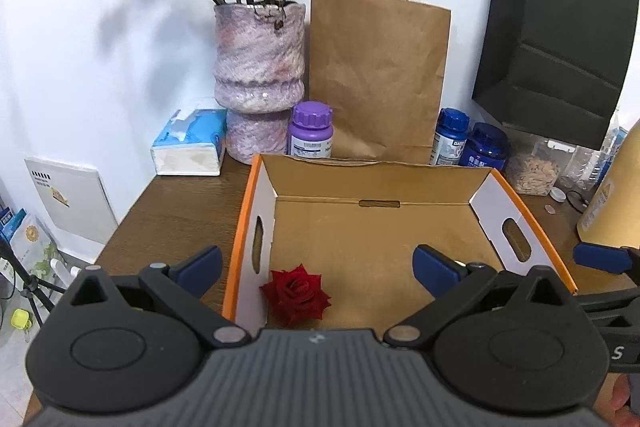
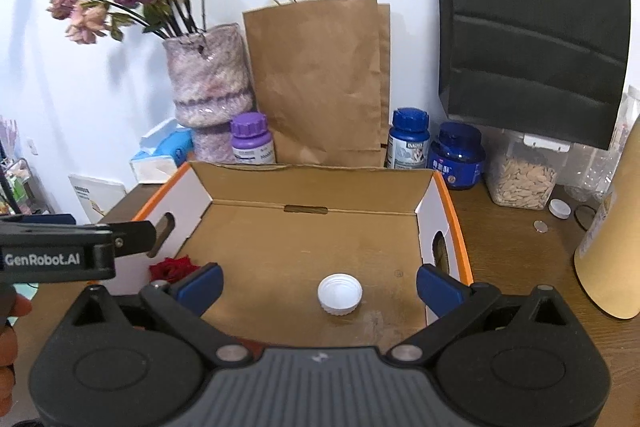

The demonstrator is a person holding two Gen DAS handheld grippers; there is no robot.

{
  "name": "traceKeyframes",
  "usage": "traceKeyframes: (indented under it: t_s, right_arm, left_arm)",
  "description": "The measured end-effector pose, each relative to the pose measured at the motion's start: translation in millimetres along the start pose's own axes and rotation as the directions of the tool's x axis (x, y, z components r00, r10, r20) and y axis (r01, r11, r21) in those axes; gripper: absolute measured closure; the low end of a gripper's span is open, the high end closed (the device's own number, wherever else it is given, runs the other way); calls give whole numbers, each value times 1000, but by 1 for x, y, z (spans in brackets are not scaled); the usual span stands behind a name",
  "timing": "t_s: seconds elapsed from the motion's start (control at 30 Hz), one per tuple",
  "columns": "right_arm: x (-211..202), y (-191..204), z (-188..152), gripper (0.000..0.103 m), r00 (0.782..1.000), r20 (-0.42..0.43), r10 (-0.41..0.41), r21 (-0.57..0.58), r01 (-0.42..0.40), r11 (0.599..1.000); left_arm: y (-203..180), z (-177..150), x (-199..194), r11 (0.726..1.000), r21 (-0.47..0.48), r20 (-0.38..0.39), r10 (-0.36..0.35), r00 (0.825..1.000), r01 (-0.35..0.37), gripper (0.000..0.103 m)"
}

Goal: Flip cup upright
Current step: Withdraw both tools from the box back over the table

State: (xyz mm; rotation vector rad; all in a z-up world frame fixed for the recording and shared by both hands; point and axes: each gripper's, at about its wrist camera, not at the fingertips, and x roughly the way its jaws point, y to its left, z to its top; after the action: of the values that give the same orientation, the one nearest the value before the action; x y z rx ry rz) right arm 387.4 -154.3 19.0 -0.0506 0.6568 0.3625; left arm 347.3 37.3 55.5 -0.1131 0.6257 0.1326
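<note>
1. One small white ribbed plastic cap-shaped cup (image 2: 340,294) is sitting on the floor of the open cardboard box with orange edges (image 2: 452,223), its open side facing up, toward the near right part of the box.
2. My right gripper (image 2: 318,285) is hovering over the box's near edge with its blue-padded jaws spread wide; the little cup is lying between them, touched by neither pad.
3. My left gripper (image 1: 318,267) is also standing wide open and gripping nothing, hanging over the box's near left corner.
4. Lying just beyond the left gripper, a red rose head (image 1: 296,294) is resting on the box floor against the left wall.
5. Standing behind the box on the brown wooden table (image 1: 172,211) are a mottled pink vase of wilted flowers (image 1: 259,67), a purple-lidded bottle (image 1: 311,131), a brown paper bag (image 1: 378,75), two blue bottles (image 2: 436,151) and a blue tissue pack (image 1: 188,143).
6. Leaning against the white wall at the right is a black paper bag (image 1: 556,39).
</note>
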Motion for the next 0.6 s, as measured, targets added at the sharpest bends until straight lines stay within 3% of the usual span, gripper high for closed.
traceKeyframes:
  t_s: [0.6]
  right_arm:
    - [-94,12,-46,0,992,128,20,-53,-13,999]
  left_arm:
    - [16,-42,-85,998,43,105,-48,993,44,0]
